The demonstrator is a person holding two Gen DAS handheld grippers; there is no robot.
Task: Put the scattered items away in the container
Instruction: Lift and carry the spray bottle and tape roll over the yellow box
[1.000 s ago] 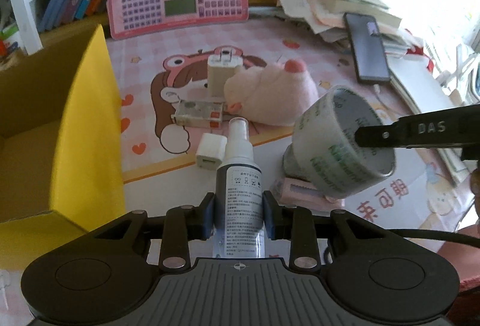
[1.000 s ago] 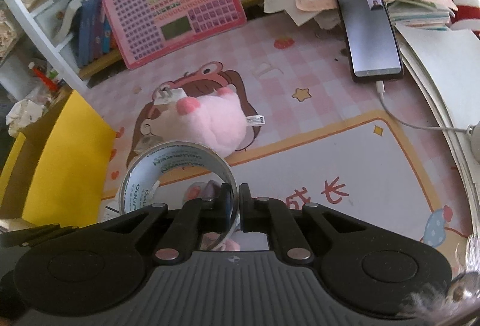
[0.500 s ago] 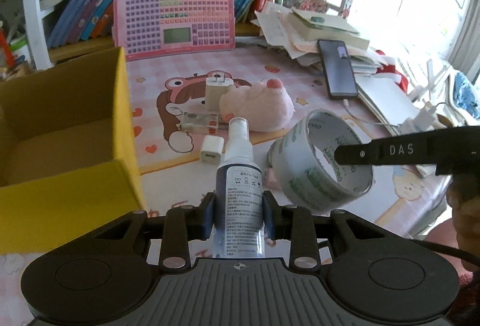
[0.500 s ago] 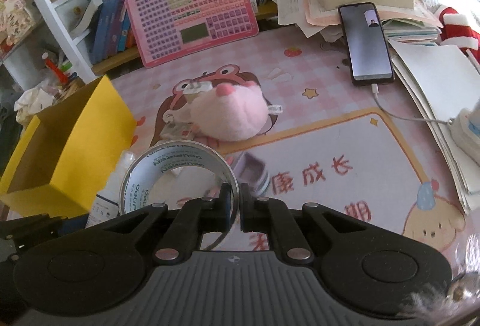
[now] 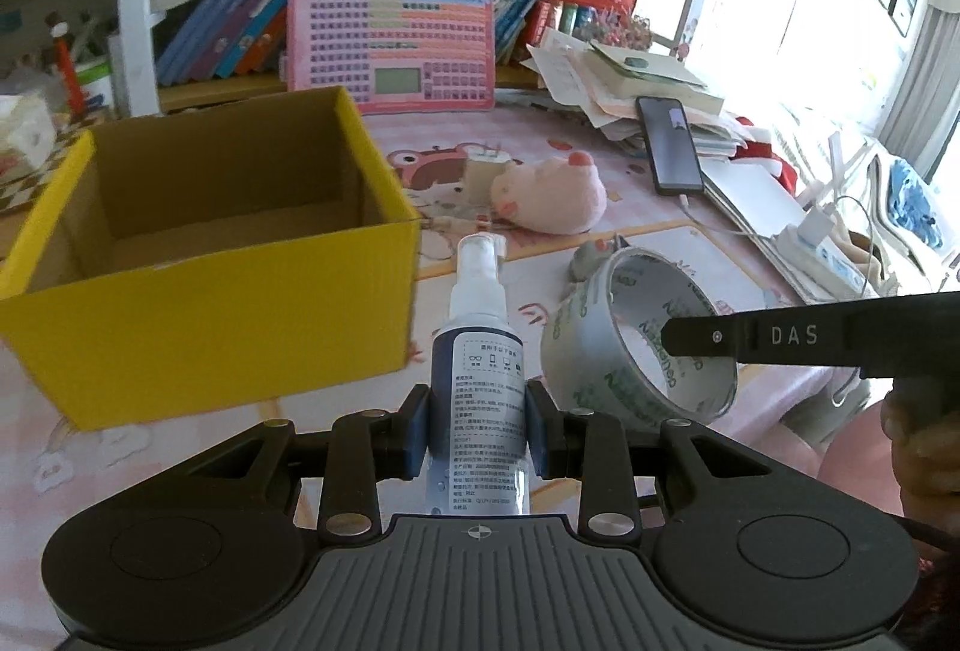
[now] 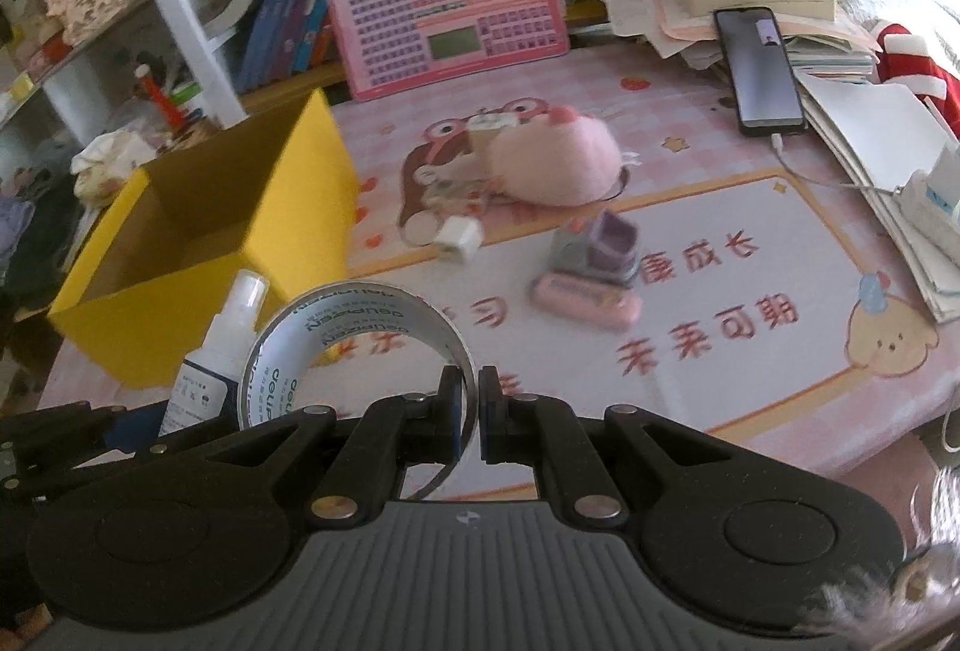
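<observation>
Risks, largest first. The yellow cardboard box (image 5: 210,303) stood at the left edge of the desk mat (image 6: 720,231), its open top facing up and its floor looking bare. Its near wall rose between both loads and the opening. A carry kept too low would likely have struck that wall and shoved the light box.

The tape roll (image 6: 354,345) was pinched by one wall only, the right gripper (image 6: 479,405) clamped nearly shut on it, so the ring hung off to the side. A jolt could probably have swung or slipped it.

The spray bottle (image 5: 480,381) sat firm between the narrowed pads of the left gripper (image 5: 478,426), nozzle forward. It looked the safer load, though the tape roll hung just beside it and the two might have knocked together.

Left on the mat: the pink plush (image 6: 555,162), a white plug adapter (image 6: 459,237), and a purple-and-pink item (image 6: 591,267) near the mat's middle.

Against the earlier frames: both grippers had risen and drawn back from the mat. The box, formerly cut off at the left edge, showed whole, with its interior visible. Both grips were unchanged.
</observation>
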